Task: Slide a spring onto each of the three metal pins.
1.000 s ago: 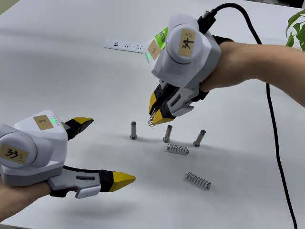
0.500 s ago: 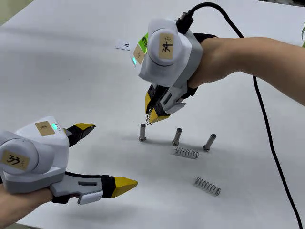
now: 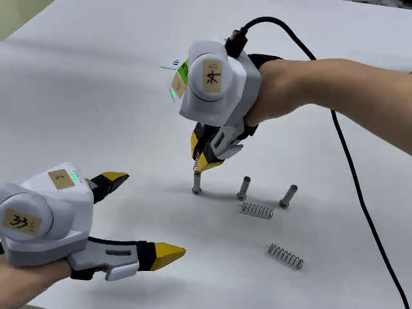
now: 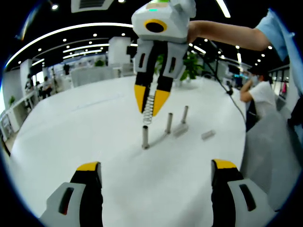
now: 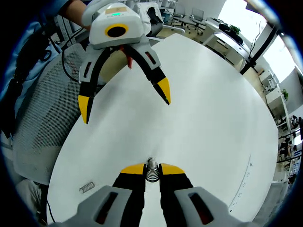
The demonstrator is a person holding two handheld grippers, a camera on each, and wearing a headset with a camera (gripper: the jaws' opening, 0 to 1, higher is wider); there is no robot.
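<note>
Right gripper [image 3: 199,165]: pinched on a spring [image 4: 148,109].
Left gripper view: spring hangs below that gripper's tips, right over a pin [image 4: 145,137].
Left gripper [image 3: 143,212]: jaws wide apart, empty.

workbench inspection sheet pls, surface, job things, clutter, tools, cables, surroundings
surface: white table, flat.
job's things: three pins upright in a row, none carrying a spring; two loose springs lying beside them; held spring hangs just over the end pin.
clutter: white strip beyond the right tool, partly hidden.
tools: right tool shut on the held spring; left tool open, empty, apart from the pins.
cables: black cable runs from the right tool across the table.
surroundings: office hall, ceiling lights, a seated person.
</note>
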